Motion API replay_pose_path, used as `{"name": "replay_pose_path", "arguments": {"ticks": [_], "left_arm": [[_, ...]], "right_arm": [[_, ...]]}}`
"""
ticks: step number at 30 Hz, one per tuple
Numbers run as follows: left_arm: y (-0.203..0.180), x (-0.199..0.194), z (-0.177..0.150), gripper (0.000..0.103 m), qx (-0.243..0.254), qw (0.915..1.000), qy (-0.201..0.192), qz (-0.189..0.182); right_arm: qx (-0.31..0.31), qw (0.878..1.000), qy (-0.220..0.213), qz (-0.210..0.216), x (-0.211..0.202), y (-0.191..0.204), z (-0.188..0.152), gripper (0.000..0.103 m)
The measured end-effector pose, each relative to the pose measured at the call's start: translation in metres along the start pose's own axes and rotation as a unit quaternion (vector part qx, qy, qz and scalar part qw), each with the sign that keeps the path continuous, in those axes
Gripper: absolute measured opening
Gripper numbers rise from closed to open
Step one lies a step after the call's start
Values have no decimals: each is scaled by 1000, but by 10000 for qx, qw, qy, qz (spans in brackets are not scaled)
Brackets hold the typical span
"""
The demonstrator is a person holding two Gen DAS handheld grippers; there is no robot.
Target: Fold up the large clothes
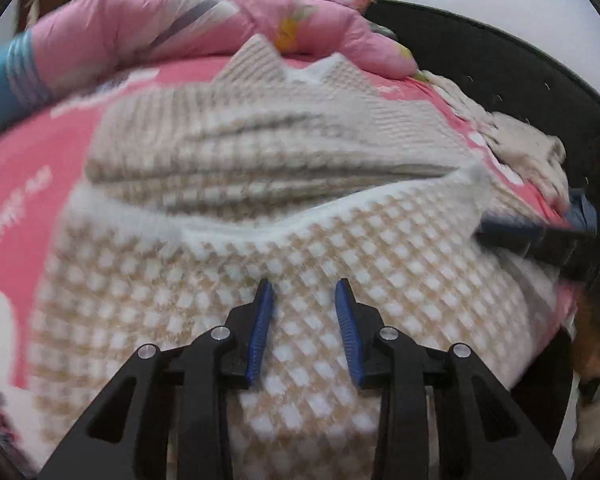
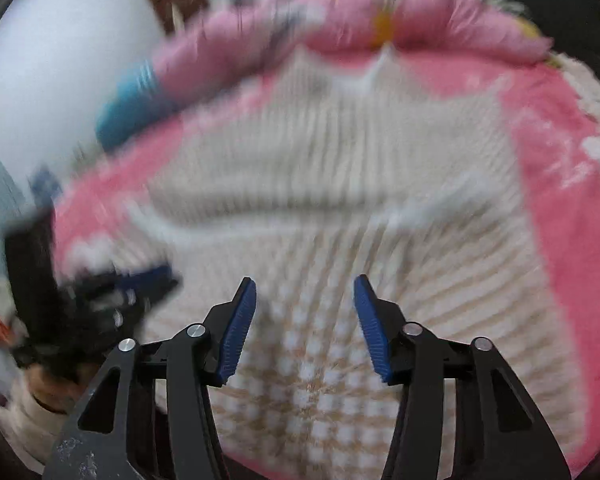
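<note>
From your left gripper (image 1: pixel 305 292), ribbed blue pads spread with nothing between them, the waffle-knit beige-and-white garment (image 1: pixel 284 184) lies beneath and ahead with a thick folded ridge, while your right gripper (image 2: pixel 305 294), equally spread, hovers over the same blurred knit (image 2: pixel 324 184) on the pink sheet (image 2: pixel 556 216).

Sweater (image 1: pixel 300 208) chunky waffle knit, matt; pink puffer jacket (image 1: pixel 204 12) glossy; claw pads (image 1: pixel 260 332) ribbed.

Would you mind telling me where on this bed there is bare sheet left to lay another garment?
Bare pink sheet shows left of the checked sweater, up to the pink quilt. A second strip lies right of the sweater, bordered by the cream knit at the edge. The far end is crowded by the quilt; the middle is taken by the sweater.
</note>
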State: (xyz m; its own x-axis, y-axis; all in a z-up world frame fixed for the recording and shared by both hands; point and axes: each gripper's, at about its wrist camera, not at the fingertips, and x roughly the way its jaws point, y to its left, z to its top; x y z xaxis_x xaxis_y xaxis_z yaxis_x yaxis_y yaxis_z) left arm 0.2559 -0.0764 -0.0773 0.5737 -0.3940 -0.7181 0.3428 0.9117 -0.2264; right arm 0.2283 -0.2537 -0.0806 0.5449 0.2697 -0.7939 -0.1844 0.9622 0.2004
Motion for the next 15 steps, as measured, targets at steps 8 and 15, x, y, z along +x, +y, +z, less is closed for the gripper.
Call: {"name": "replay_pose_path", "arguments": {"ticks": [8, 15], "left_arm": [[-22, -64, 3, 32, 503, 9968, -455, -424], [-29, -15, -29, 35, 491, 9980, 159, -357]], "right_arm": [[23, 9990, -285, 355, -58, 11, -1, 33], [-236, 9996, 137, -122, -10, 16, -33, 34]]}}
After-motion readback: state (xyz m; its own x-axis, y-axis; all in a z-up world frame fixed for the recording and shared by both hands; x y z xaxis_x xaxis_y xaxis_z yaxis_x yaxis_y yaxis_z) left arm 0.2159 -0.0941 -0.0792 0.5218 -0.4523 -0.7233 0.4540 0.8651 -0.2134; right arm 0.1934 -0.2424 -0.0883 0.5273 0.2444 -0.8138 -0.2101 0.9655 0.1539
